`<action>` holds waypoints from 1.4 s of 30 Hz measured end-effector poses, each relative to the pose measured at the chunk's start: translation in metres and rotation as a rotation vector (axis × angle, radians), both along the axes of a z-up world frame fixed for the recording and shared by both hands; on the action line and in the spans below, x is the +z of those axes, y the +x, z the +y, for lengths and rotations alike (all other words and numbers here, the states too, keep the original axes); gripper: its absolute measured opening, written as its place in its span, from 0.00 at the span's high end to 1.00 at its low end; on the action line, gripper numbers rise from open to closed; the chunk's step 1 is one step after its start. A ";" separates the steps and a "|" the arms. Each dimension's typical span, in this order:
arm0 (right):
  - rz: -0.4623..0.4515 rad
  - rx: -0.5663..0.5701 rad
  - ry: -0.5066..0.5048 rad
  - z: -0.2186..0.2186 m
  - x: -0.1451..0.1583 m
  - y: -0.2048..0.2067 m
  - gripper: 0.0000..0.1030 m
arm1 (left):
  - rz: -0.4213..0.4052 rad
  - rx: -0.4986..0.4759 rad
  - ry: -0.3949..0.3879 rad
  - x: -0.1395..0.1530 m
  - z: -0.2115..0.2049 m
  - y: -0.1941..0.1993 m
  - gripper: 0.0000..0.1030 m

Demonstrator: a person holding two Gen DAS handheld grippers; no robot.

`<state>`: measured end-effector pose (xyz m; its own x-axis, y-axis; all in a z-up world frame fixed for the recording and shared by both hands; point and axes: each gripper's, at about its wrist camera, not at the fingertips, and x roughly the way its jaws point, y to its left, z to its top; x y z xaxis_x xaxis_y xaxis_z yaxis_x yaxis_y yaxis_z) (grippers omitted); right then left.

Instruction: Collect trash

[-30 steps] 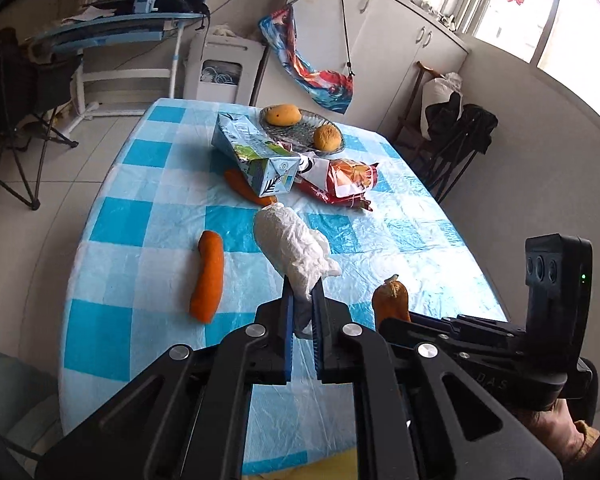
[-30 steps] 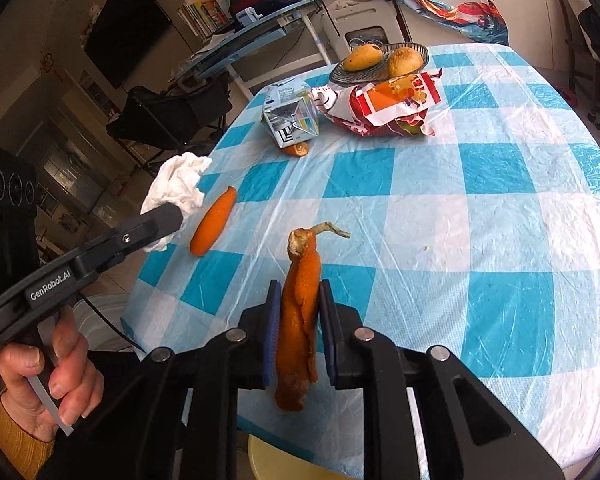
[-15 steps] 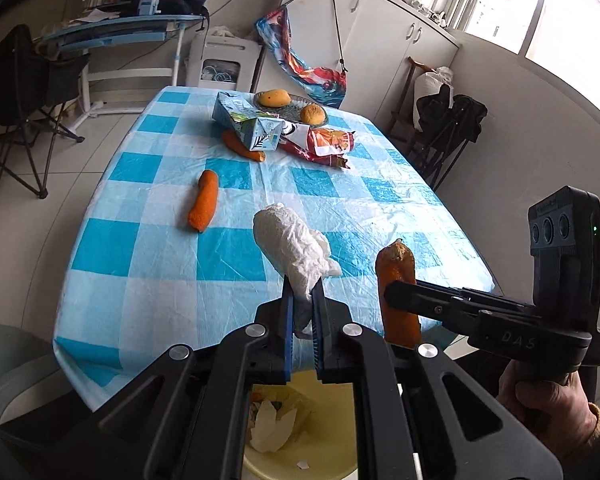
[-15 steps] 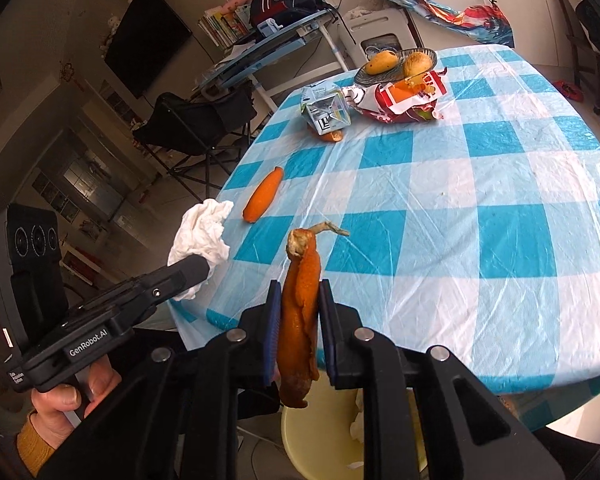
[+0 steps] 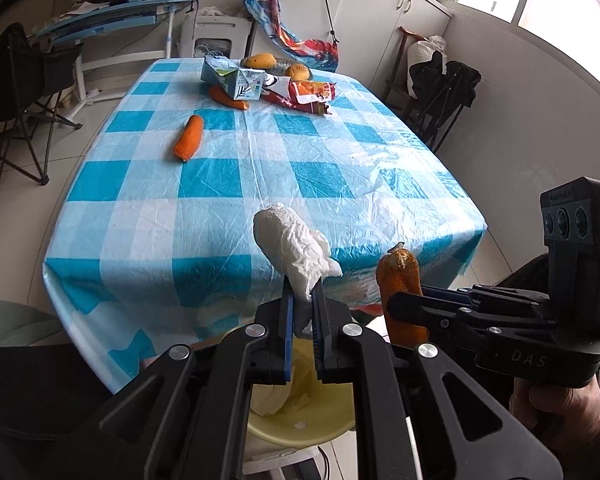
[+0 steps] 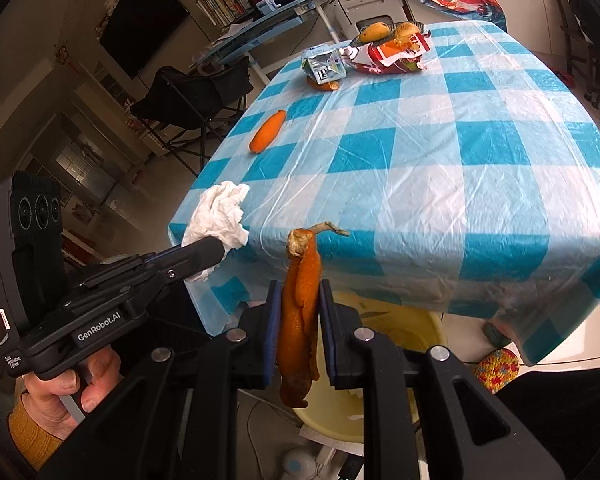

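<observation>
- Left wrist view:
  - Risk sits with the crumpled white paper tissue (image 5: 296,254): the left gripper (image 5: 301,330) has its jaws closed on only the lower tail of it, so the light wad could catch on a pad when released and drift past the pale yellow round plastic bin (image 5: 300,412) below.
  - That bin, on the floor just off the bench (image 5: 260,168) edge, already holds white paper scraps; the rest of its inside is hidden by the gripper.
  - At the far end a dark round dish (image 5: 278,65) carries two yellow-orange fruits.
- Right wrist view:
  - Trouble here is the limp orange peel strip (image 6: 300,312): the right gripper (image 6: 299,334) jaws are clamped on its middle, and its dangling lower end may snag the bin's rim or stick to a pad.
  - The bin shows beneath the jaws, partly under the overhanging checked cloth, which could deflect a drop.
</observation>
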<state>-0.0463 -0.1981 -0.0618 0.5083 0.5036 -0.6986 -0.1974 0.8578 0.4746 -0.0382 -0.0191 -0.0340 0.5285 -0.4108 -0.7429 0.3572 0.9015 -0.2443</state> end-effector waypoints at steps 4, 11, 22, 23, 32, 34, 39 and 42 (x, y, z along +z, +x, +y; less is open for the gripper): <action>0.014 -0.022 -0.016 -0.002 -0.003 -0.006 0.78 | 0.050 -0.014 0.020 -0.009 -0.003 -0.013 0.93; -0.024 -0.061 -0.019 -0.007 0.001 -0.011 0.64 | 0.112 -0.065 0.098 -0.025 -0.014 -0.031 0.92; -0.101 -0.076 -0.008 -0.005 0.008 -0.012 0.51 | -0.005 0.005 0.160 -0.014 -0.012 -0.031 0.63; -0.102 -0.075 -0.010 -0.004 0.008 -0.011 0.50 | -0.023 0.017 0.165 -0.011 -0.012 -0.031 0.59; -0.102 -0.070 -0.038 0.001 0.005 -0.009 0.47 | -0.126 0.097 0.204 0.002 -0.006 -0.032 0.40; -0.101 -0.067 -0.046 0.003 0.004 -0.008 0.47 | -0.134 0.108 0.204 0.003 -0.004 -0.032 0.37; -0.104 -0.060 -0.062 0.007 0.003 -0.008 0.46 | -0.146 0.123 0.214 0.003 -0.003 -0.031 0.36; -0.105 -0.061 -0.068 0.008 0.003 -0.008 0.46 | -0.149 0.130 0.215 0.004 -0.002 -0.030 0.35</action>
<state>-0.0539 -0.1904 -0.0591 0.6085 0.4228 -0.6715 -0.1892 0.8991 0.3947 -0.0686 -0.0211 -0.0305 0.6760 -0.1738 -0.7162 0.2530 0.9675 0.0041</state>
